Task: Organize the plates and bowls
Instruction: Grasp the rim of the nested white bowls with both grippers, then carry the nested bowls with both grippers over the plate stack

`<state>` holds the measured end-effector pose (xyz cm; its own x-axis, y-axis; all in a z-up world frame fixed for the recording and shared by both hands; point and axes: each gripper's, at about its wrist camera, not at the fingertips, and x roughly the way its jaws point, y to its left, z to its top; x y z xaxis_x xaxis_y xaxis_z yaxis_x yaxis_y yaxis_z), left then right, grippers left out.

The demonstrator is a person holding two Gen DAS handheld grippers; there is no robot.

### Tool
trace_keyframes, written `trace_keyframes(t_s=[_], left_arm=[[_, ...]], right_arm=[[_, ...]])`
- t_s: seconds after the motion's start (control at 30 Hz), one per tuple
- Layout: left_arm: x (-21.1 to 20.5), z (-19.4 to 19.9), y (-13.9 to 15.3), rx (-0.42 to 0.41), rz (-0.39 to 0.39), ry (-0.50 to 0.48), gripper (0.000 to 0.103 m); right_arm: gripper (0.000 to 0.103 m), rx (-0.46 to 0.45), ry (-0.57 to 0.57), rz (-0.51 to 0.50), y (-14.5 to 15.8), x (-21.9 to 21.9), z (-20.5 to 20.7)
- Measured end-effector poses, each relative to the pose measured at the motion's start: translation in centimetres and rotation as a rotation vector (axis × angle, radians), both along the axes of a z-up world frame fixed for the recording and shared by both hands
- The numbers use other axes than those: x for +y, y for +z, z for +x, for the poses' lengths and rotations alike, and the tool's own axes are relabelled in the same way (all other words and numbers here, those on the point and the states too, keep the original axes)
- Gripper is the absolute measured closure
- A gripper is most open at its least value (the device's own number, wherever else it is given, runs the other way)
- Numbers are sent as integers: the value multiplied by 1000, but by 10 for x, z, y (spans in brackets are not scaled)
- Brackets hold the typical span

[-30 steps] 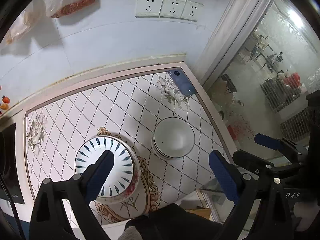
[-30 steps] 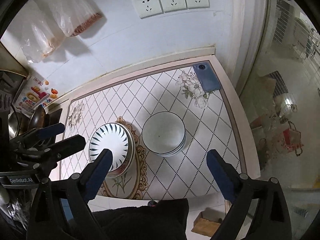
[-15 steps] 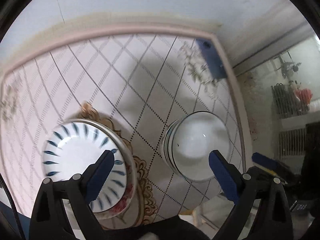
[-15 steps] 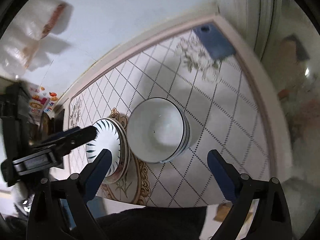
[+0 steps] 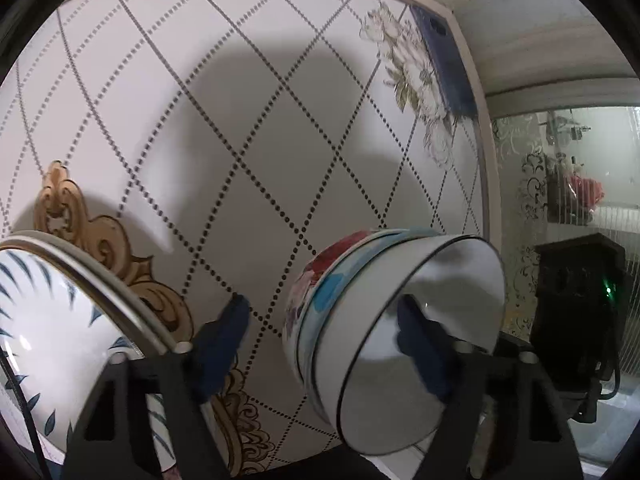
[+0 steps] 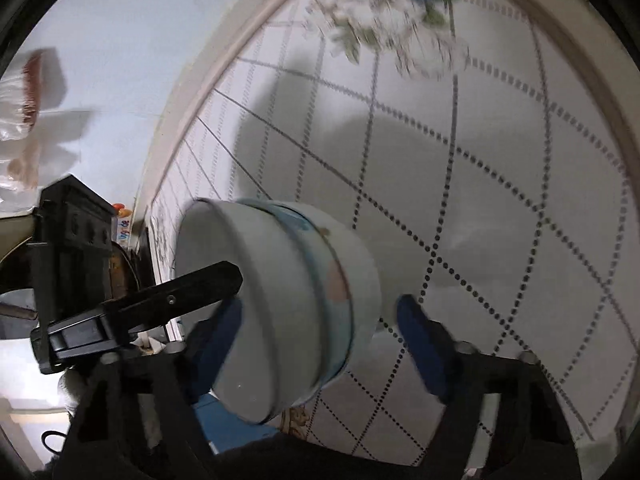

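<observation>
Two grippers are down at the same stack of bowls (image 5: 340, 280) on the patterned counter (image 5: 240, 120). The stack stands right of centre, its top bowl white with a thin dark rim and the lower ones showing blue and red flowers.

The left gripper (image 5: 320, 306) straddles the stack's left wall, with one blue pad inside the top bowl and the other outside over the counter. Its jaws have just been closing, but bare counter shows between the outer pad and the bowl, so it has no grip yet.

The right gripper (image 6: 320, 312) straddles the opposite wall in the same way. Its jaws have also just been closing, and a sliver of gap seems to remain at the outer pad, though that view is blurred. From there, a dark finger (image 6: 192, 288) of the left gripper is seen reaching into the bowl.

A pile of blue-leaf plates (image 5: 48, 320) sits near left, apart from the bowls. A blue phone (image 5: 444, 60) lies at the far right edge.
</observation>
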<state>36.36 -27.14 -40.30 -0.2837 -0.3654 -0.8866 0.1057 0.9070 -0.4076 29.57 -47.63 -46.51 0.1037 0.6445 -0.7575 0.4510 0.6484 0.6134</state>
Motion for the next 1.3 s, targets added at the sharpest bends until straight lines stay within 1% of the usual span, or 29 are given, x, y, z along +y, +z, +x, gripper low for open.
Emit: trace_keyframes(t_s=[0.03, 0.07, 0.1, 0.23, 0.33, 0.5, 0.63, 0.77, 0.9, 1.07, 1.2, 1.3], left_arm=[[-1, -1, -2, 4, -7, 5, 51], [-1, -4, -4, 14, -14, 12, 56], [0, -5, -3, 2, -21, 31, 57], [-2, -10, 2, -34, 0, 24, 57], [-4, -11, 4, -50, 17, 19, 58], [4, -12, 8, -61, 27, 24, 58], [12, -12, 18, -78, 21, 30, 58], [22, -8, 31, -106, 10, 52, 59], [40, -3, 48, -131, 7, 87, 58], [68, 1, 67, -148, 11, 139, 58], [100, 2, 80, -175, 34, 176, 58], [127, 0, 87, -183, 56, 218, 59]], right_arm=[[35, 8, 1, 12, -5, 1, 0], [38, 19, 3, 29, -12, 4, 1], [43, 29, -1, 45, -18, 6, 0], [44, 30, -25, 71, -27, 9, -2], [44, 30, -20, 60, -26, 12, 1], [44, 22, -3, 44, -24, 20, 5], [44, 13, 4, 40, -18, 26, 7], [44, -17, 24, 24, -5, 32, 13], [44, -47, 50, 16, 12, 38, 21], [44, -78, 102, 29, 32, 59, 37], [44, -99, 157, 46, 44, 86, 51], [44, -109, 202, 70, 48, 110, 61]])
